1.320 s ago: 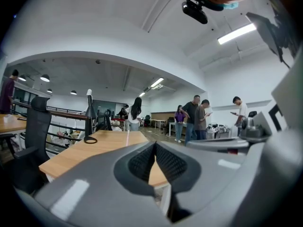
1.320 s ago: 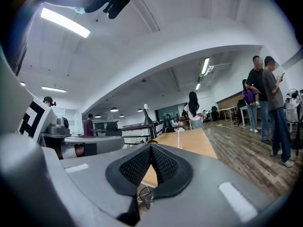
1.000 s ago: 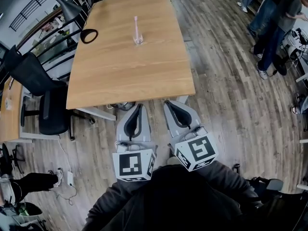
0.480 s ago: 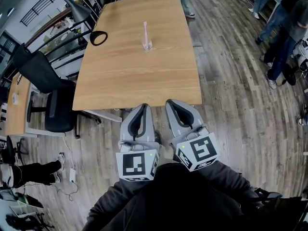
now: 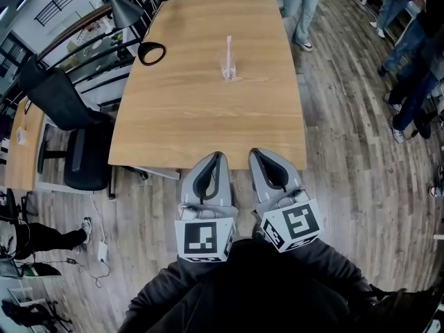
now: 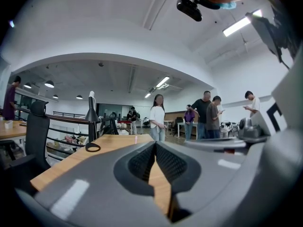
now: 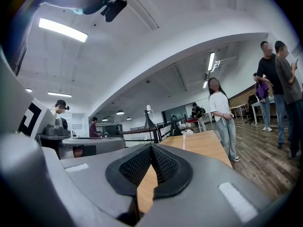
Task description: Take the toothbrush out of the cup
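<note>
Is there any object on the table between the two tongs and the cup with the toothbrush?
Nothing visible does. Bare table lies between the left tongs, the right tongs at its near edge and the cup holding the toothbrush. The black ring lies aside, at the table's left edge.

Between me and the cup (image 5: 229, 70) the tabletop (image 5: 201, 116) is bare wood, open to pass over. A black ring (image 5: 151, 52) lies at its far left edge; an office chair (image 5: 82, 155) crowds the left side.
</note>
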{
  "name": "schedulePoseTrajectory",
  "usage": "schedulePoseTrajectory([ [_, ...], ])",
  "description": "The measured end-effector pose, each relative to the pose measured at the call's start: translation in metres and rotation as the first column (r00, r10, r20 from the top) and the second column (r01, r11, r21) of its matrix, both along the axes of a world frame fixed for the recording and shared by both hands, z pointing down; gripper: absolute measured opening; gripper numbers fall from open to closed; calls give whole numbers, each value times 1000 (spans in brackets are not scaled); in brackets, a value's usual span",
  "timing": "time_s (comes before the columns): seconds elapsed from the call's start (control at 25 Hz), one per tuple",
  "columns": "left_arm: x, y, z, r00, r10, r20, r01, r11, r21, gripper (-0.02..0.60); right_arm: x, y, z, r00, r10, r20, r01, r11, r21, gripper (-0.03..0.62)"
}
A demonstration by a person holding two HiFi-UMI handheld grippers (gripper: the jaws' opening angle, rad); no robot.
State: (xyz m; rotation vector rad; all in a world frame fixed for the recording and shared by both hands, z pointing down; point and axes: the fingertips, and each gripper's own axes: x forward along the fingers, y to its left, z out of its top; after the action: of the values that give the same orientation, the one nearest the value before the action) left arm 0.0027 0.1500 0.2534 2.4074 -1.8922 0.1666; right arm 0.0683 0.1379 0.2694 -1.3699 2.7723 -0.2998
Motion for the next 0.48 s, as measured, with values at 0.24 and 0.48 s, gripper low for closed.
schedulePoseTrajectory([
  [0.24, -22, -52, 8, 1000, 15, 5, -15, 1000, -26, 8, -20, -51, 12, 1000, 19, 2, -19, 999, -40, 0],
  [0.48, -51, -108, 15, 999, 33, -2, -33, 999, -43, 8, -50, -105, 20, 999, 32, -12, -33, 997, -71, 1],
])
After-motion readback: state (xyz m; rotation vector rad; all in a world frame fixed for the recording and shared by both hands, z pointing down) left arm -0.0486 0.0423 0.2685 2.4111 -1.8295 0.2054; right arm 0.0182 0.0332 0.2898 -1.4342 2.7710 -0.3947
